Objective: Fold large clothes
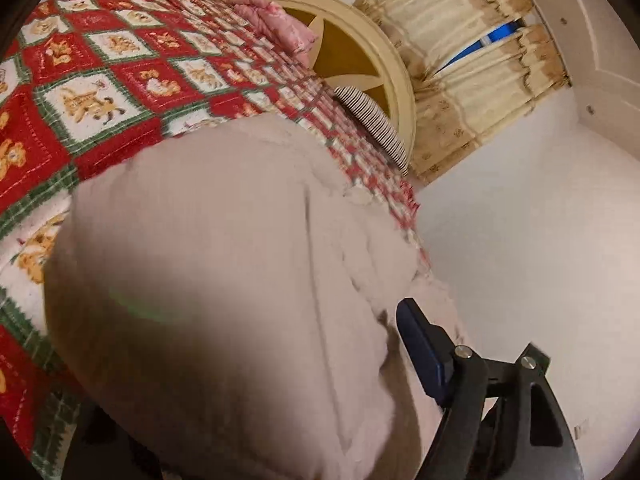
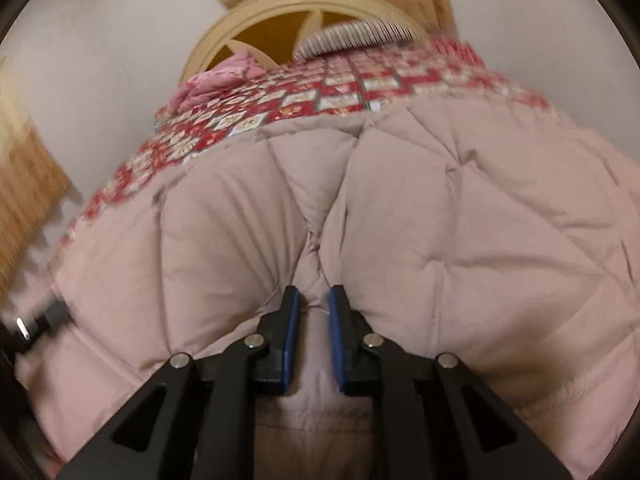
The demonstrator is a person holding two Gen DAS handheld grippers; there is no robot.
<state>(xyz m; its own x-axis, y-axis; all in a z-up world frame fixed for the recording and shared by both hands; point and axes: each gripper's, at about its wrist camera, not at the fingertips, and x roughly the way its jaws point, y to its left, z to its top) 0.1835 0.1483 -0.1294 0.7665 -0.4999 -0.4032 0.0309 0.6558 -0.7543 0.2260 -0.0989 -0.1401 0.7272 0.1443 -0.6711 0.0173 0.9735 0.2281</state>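
Note:
A puffy, dusty-pink quilted jacket lies bunched on the bed and fills most of both views. My right gripper is shut on a raised fold of it, the cloth pinched between the two blue pads. In the left wrist view the jacket bulges over my left gripper. Only one finger shows, its blue pad against the jacket's edge. The other finger is hidden under the cloth. A black, blurred piece at the jacket's left edge looks like that same left gripper.
The bed carries a red, green and white teddy-bear quilt. At its head stand a round cream headboard, a striped pillow and a pink folded cloth. Yellowish curtains hang on the white wall.

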